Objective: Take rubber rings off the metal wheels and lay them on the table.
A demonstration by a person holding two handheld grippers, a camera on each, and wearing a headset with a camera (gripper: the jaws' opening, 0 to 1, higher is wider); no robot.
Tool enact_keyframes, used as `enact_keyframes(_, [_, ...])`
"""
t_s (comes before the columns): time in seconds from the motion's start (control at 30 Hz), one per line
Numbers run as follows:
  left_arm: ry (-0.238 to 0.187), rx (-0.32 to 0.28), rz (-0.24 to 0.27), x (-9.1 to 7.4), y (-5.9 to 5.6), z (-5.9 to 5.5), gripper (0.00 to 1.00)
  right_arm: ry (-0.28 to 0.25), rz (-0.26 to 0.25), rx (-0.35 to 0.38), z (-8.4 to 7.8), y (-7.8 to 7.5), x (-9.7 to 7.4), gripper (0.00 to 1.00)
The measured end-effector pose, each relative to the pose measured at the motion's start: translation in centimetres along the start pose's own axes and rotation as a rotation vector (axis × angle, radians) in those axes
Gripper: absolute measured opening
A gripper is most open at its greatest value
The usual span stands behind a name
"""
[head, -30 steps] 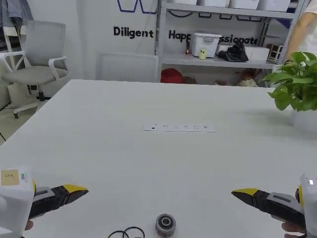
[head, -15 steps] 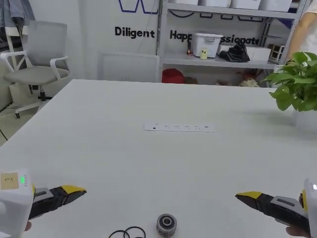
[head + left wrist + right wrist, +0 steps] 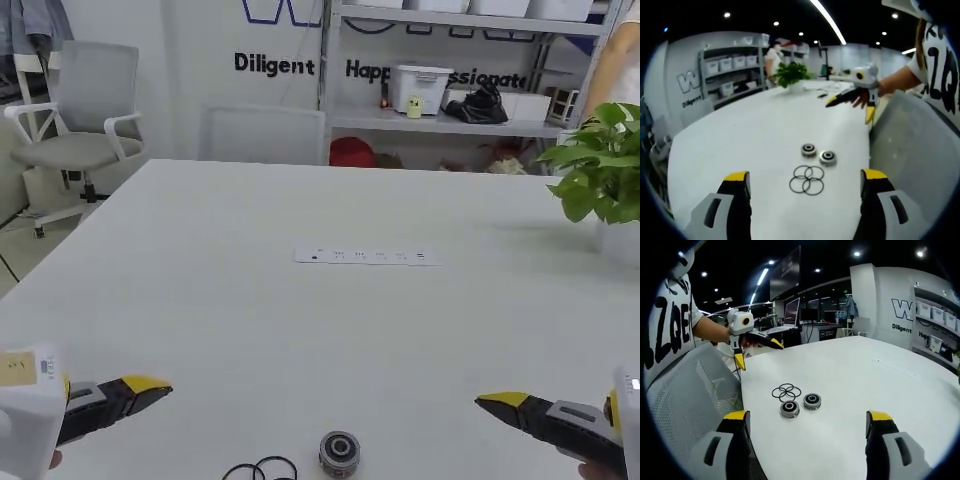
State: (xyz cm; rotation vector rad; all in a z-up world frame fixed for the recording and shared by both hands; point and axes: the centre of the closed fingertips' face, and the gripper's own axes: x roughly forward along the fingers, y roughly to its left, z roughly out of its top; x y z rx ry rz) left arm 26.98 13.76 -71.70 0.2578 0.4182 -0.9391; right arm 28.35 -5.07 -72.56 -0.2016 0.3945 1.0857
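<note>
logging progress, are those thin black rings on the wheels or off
Off: the rubber rings lie flat, overlapping, on the table beside the two metal wheels.

Bright, even ceiling light — sharp centre, fisheye-warped edges.

The wall [image 3: 190, 90] reads "Diligent" in black letters. Beside it, partly hidden behind the shelf rack [image 3: 440, 122], "Happ" and "ssionate" show.

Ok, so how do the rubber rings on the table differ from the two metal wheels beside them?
The rubber rings are thin black loops; the metal wheels are thick silver discs with dark centres. The rings overlap in one cluster; the wheels sit side by side, not overlapping. All lie flat on the white table.
</note>
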Motion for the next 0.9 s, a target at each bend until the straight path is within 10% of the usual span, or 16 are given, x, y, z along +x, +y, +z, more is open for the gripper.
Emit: enact_keyframes(0.9, [-0.006, -0.001, 0.009, -0.20, 0.35, 0.26, 0.92, 0.008, 0.000, -0.006, -0.20, 0.02, -0.01, 0.93])
